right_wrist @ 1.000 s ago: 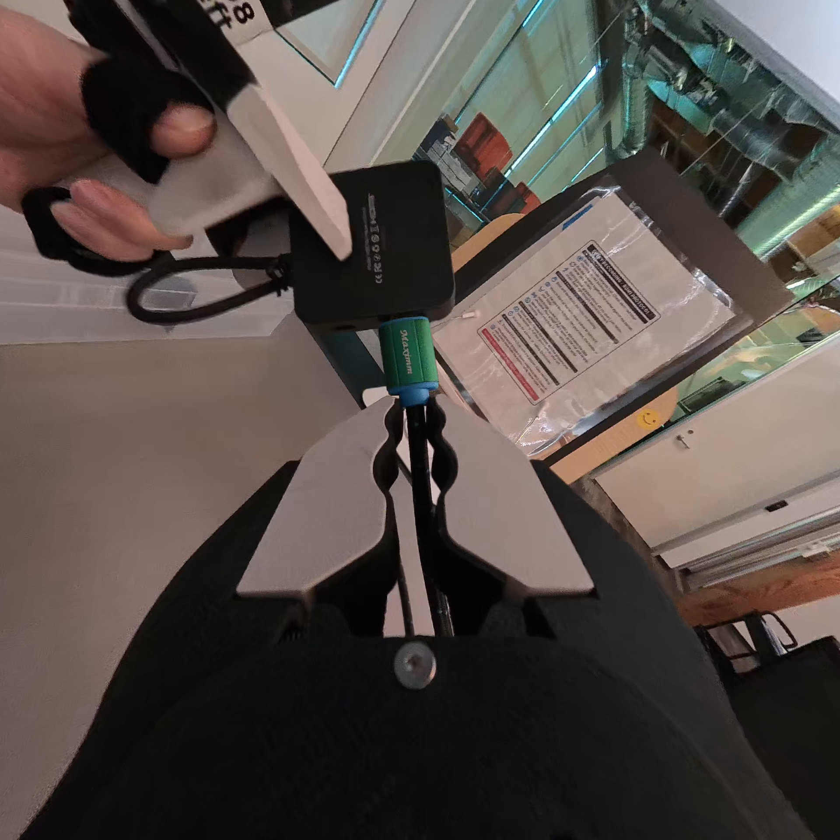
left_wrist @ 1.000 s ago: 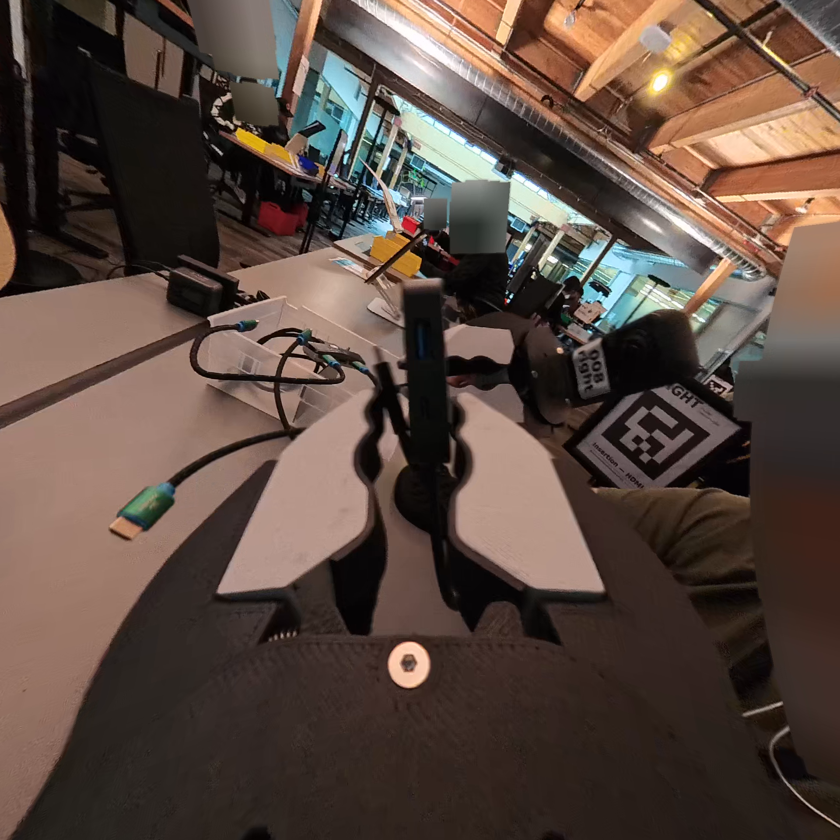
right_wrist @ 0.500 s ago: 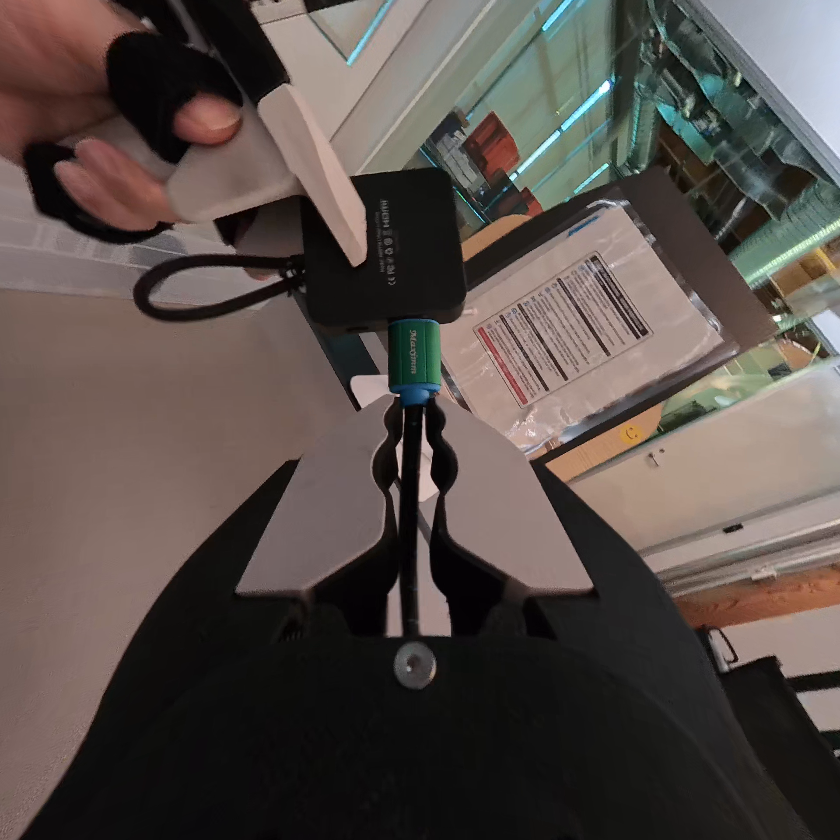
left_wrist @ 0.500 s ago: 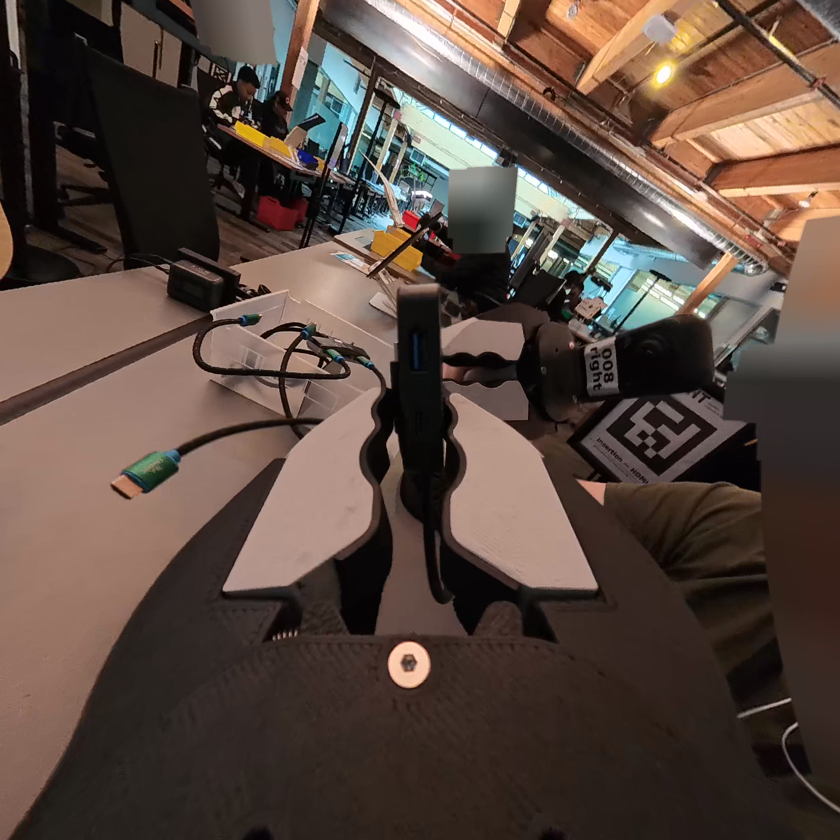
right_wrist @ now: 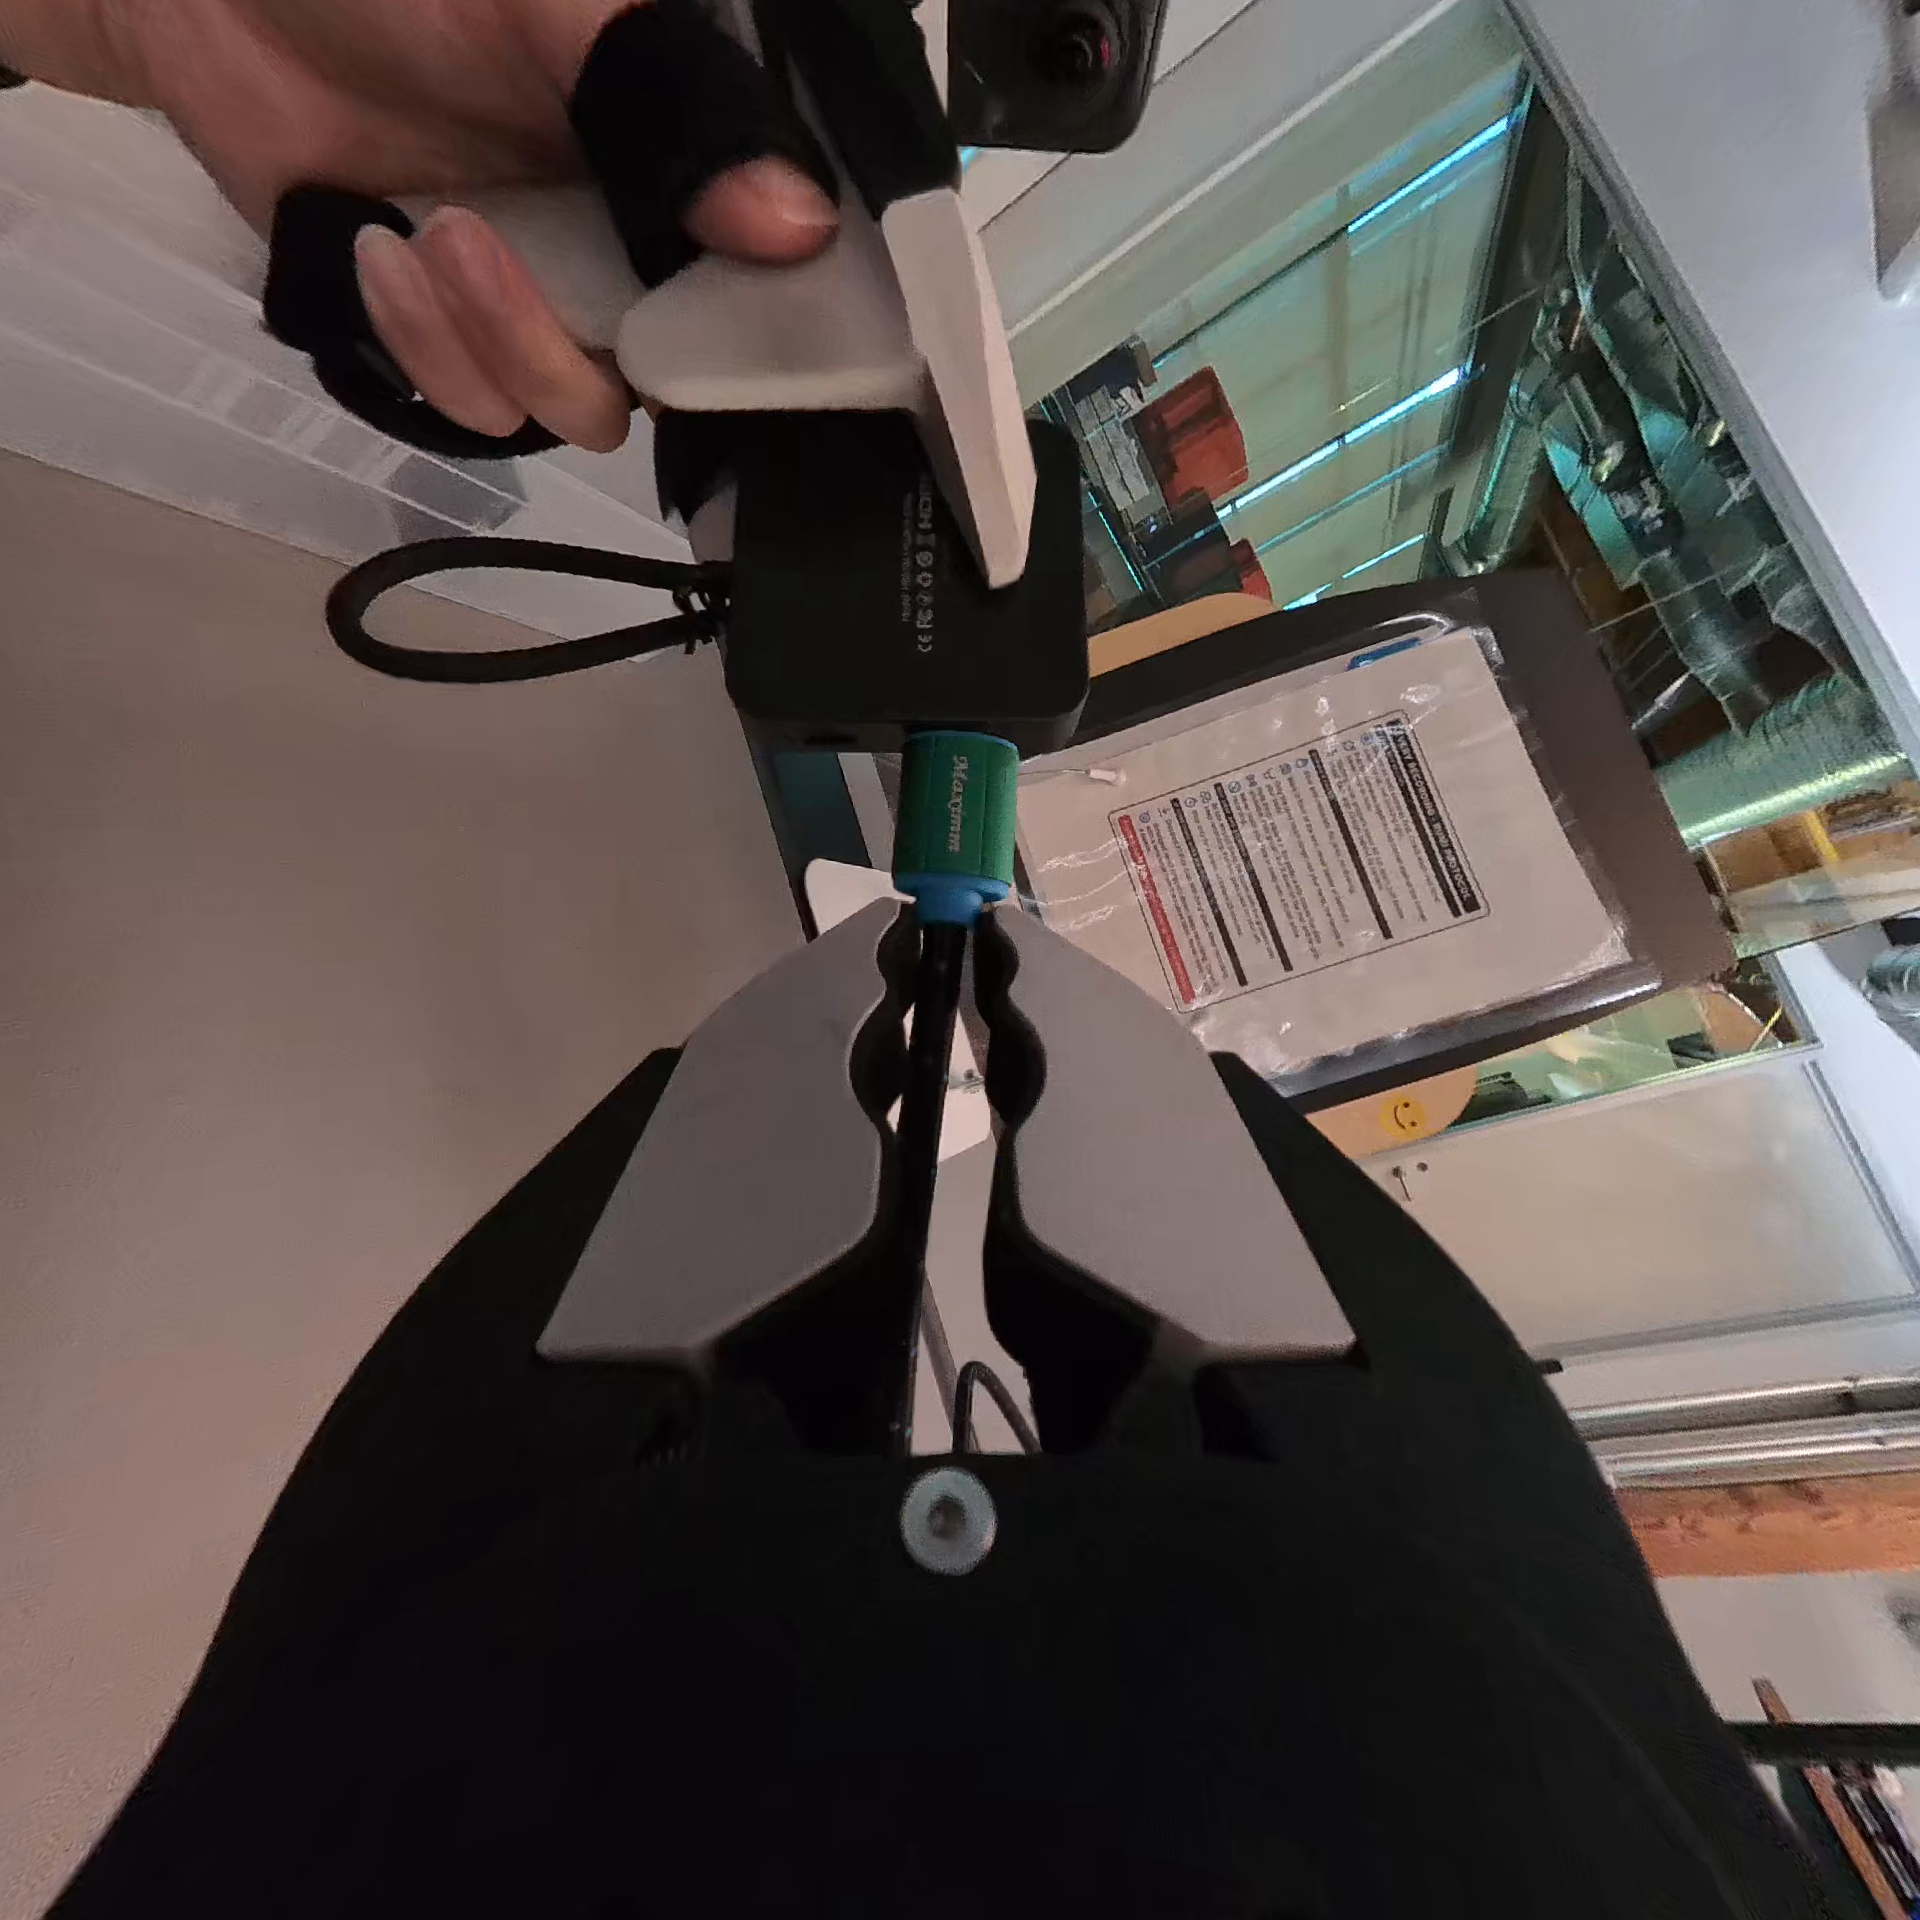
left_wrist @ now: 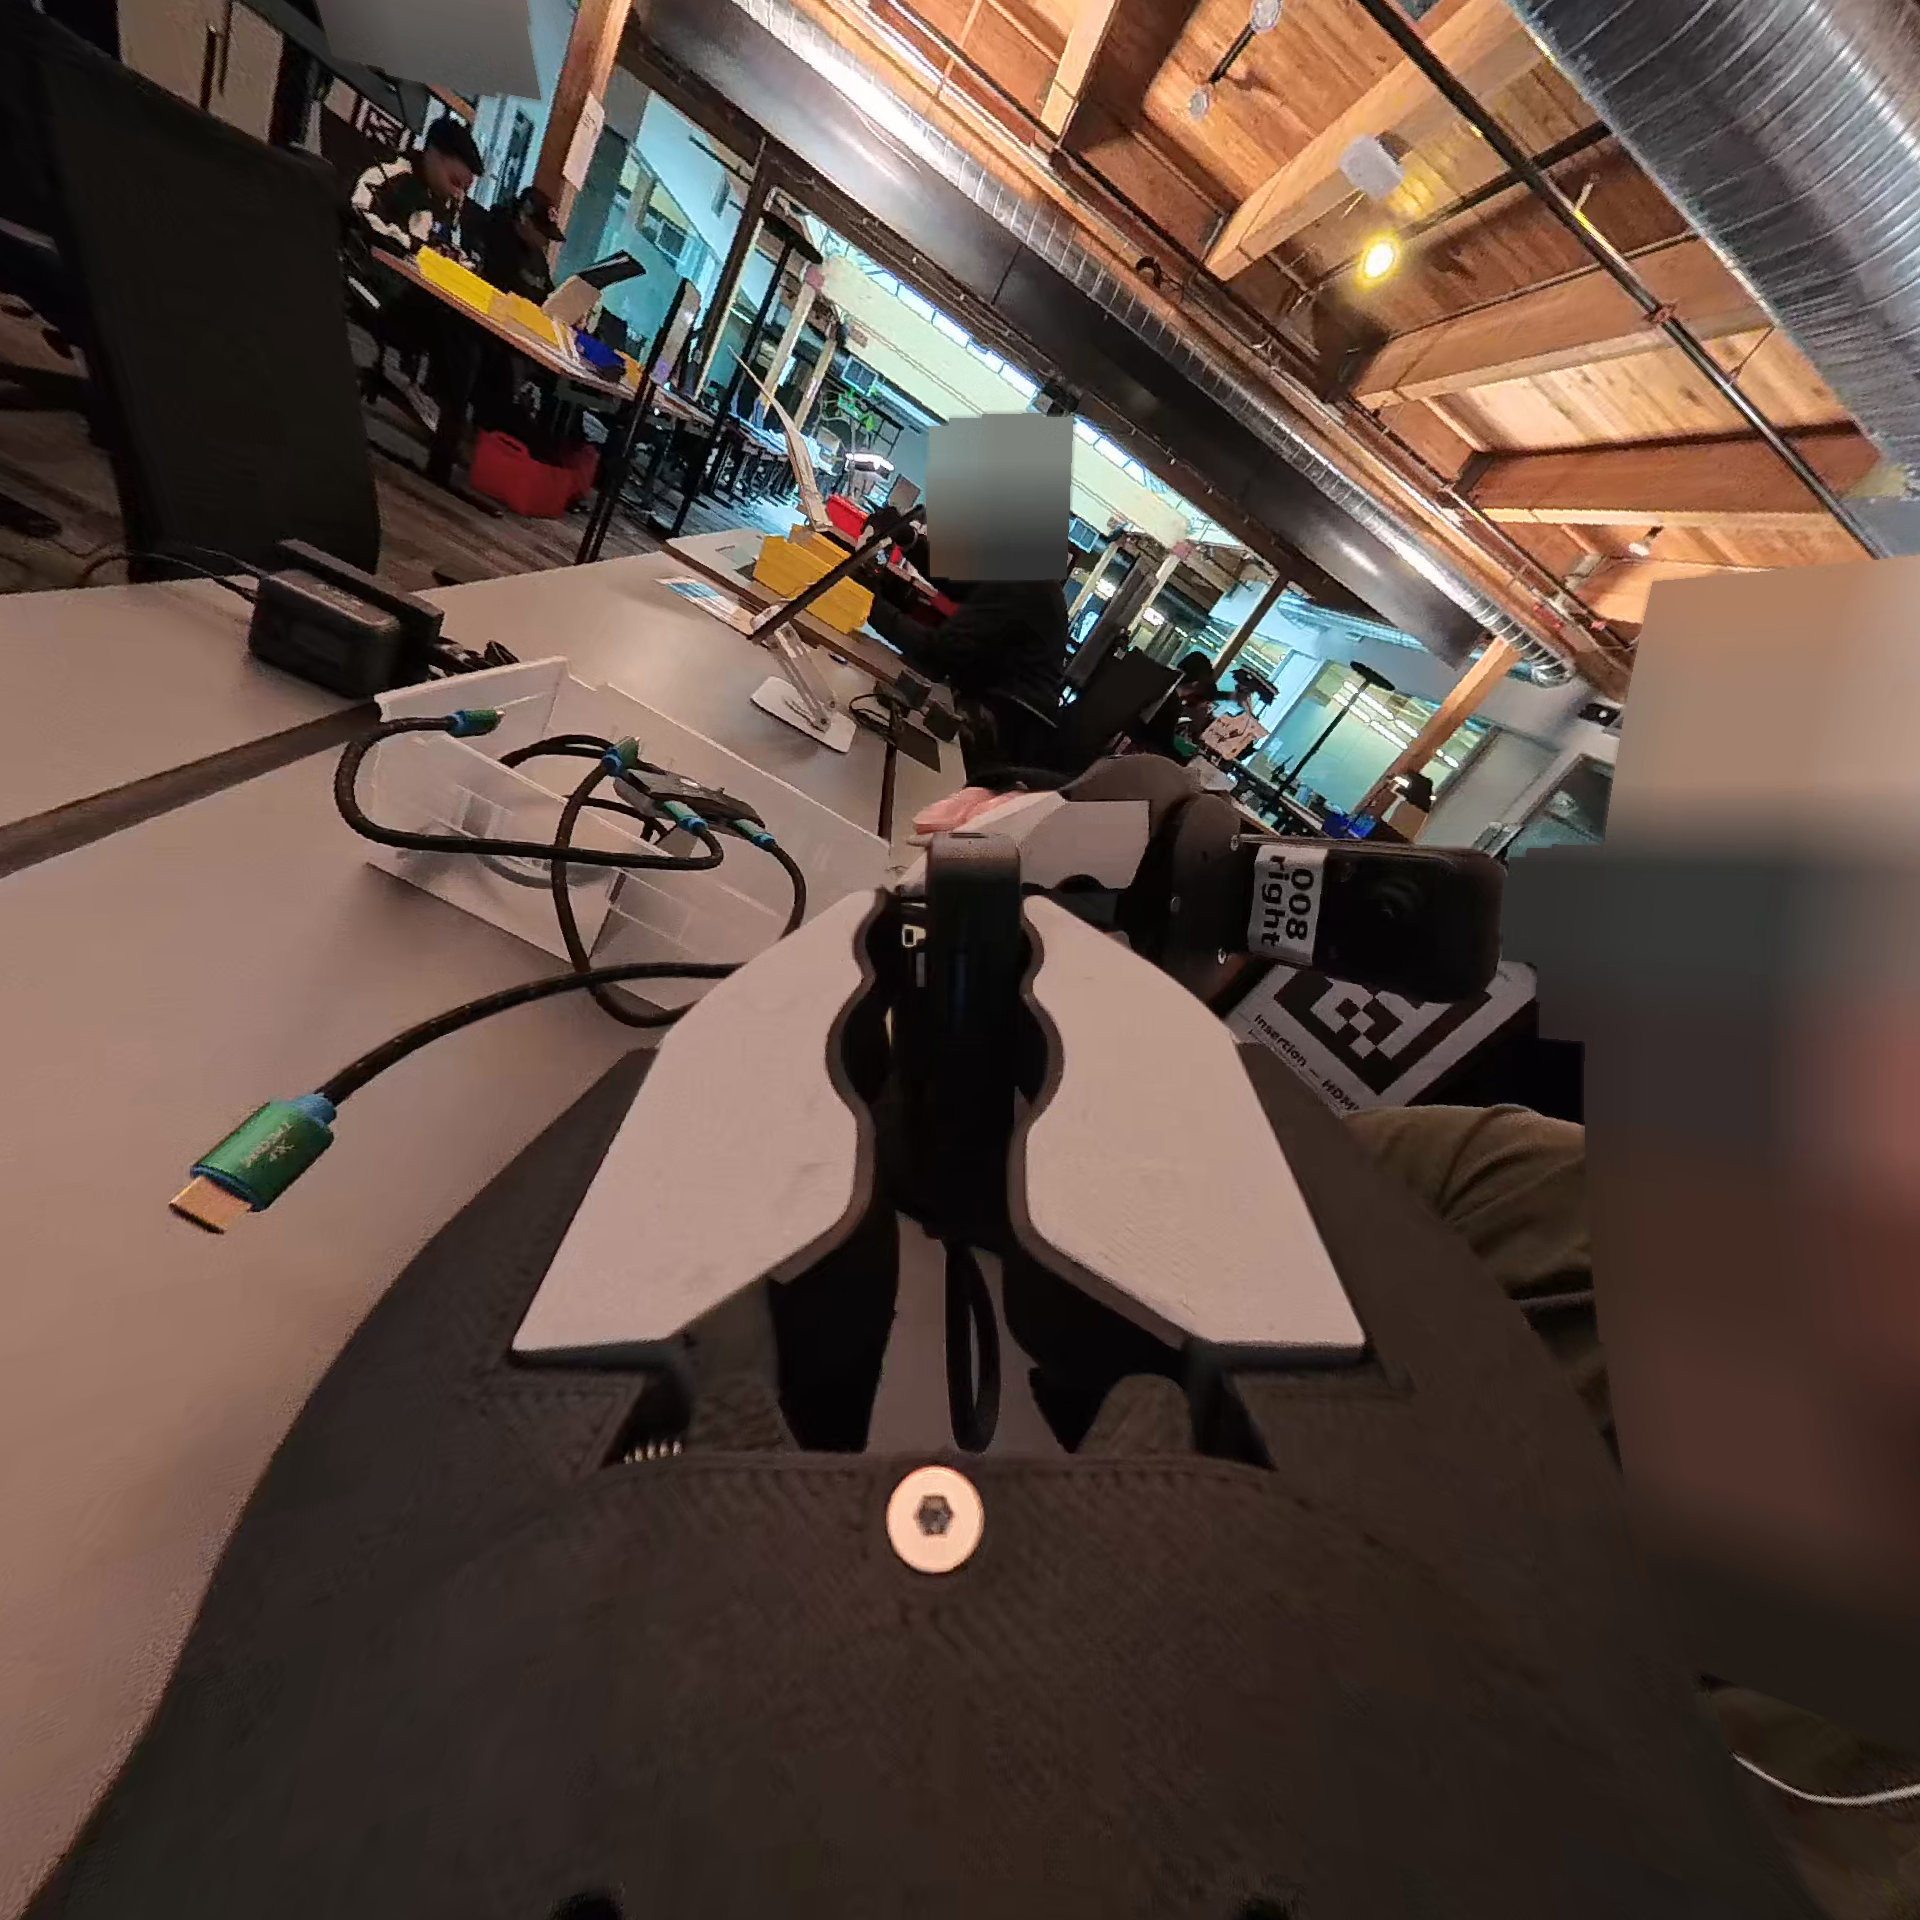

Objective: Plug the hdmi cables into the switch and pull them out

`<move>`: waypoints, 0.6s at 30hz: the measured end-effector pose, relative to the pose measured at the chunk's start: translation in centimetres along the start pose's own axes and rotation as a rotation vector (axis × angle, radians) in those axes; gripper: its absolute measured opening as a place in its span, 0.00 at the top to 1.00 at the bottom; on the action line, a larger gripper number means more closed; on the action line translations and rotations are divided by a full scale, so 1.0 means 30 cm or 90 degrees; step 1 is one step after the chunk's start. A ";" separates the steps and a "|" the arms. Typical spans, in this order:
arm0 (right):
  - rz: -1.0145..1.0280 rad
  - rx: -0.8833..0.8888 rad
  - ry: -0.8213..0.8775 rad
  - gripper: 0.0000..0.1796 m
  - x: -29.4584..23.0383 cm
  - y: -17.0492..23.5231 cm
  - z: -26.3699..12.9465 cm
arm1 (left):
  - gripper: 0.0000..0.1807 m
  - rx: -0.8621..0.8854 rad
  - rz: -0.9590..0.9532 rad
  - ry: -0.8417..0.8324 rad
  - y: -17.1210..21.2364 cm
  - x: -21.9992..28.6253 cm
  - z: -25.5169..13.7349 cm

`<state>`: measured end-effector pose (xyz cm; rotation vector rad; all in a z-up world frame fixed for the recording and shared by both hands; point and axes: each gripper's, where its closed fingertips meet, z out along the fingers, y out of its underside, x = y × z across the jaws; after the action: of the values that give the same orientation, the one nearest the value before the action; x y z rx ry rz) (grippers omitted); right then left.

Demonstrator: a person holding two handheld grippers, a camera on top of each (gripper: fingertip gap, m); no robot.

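Between left claw (left_wrist: 940,940) fingers: switch (left_wrist: 971,997); right claw (right_wrist: 940,914) pinches cable (right_wrist: 925,1049).

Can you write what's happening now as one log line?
left gripper: shut on black square switch | right gripper: shut on black cable behind green plug | plug: in switch

The black square switch (right_wrist: 904,613) is held edge-on above the counter (left_wrist: 156,987), a short black cord looped from one side. A green-shelled HDMI plug (right_wrist: 951,816) is seated in its port. A second green plug (left_wrist: 255,1158) lies unplugged on the counter.
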<state>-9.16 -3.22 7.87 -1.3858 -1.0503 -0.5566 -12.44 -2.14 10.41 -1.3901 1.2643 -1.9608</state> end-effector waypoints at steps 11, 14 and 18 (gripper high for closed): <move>-0.085 -0.009 -0.026 0.95 -0.024 0.011 -0.014 | 0.90 -0.065 0.008 -0.021 0.055 -0.010 0.009; -0.109 -0.009 -0.028 0.95 -0.028 0.010 -0.020 | 0.90 -0.078 0.014 -0.031 0.063 -0.006 0.012; -0.114 -0.011 -0.041 0.95 -0.035 0.017 -0.020 | 0.90 -0.085 0.009 -0.036 0.068 -0.012 0.014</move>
<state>-9.07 -3.97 6.79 -1.3396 -1.2322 -0.6559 -12.22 -3.05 8.53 -1.4852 1.3968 -1.8445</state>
